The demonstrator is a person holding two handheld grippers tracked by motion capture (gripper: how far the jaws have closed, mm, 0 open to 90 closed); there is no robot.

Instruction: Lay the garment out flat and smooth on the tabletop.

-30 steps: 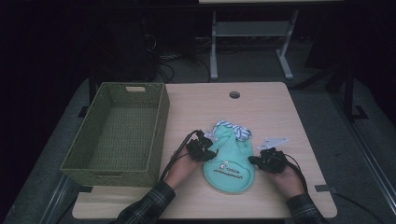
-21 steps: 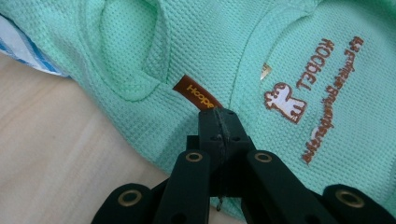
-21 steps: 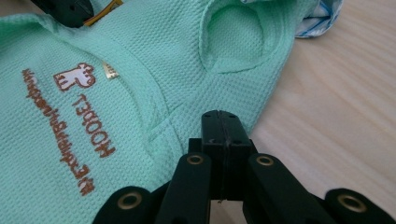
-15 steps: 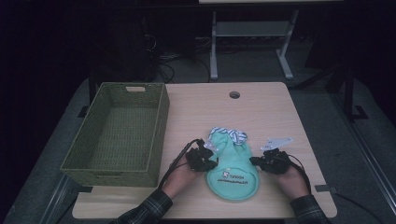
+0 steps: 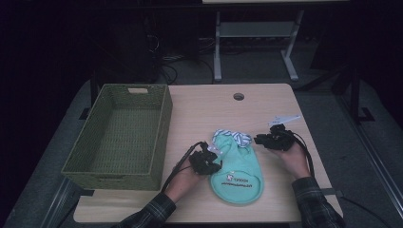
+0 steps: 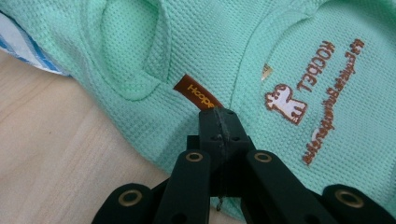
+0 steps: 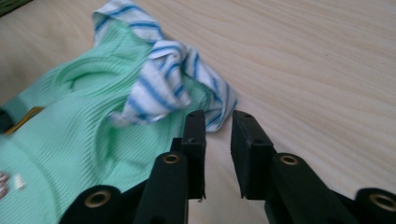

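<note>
A mint-green pet garment with a brown giraffe print lies flat on the wooden table, and a blue-and-white striped piece is bunched at its far end. My left gripper is at the garment's left edge. In the left gripper view its jaws are pressed together on the green fabric, right by the brown label. My right gripper is off the garment's far right side. Its jaws have just been opening and hold nothing, beside the striped piece.
A green woven basket stands on the left part of the table, close to my left hand. A round cable hole is near the far edge. A small white tag lies beyond my right gripper.
My right gripper let go of the garment's right edge, opened a little and moved away from me toward the striped end. The garment slid slightly toward me earlier. My left gripper stayed put.
</note>
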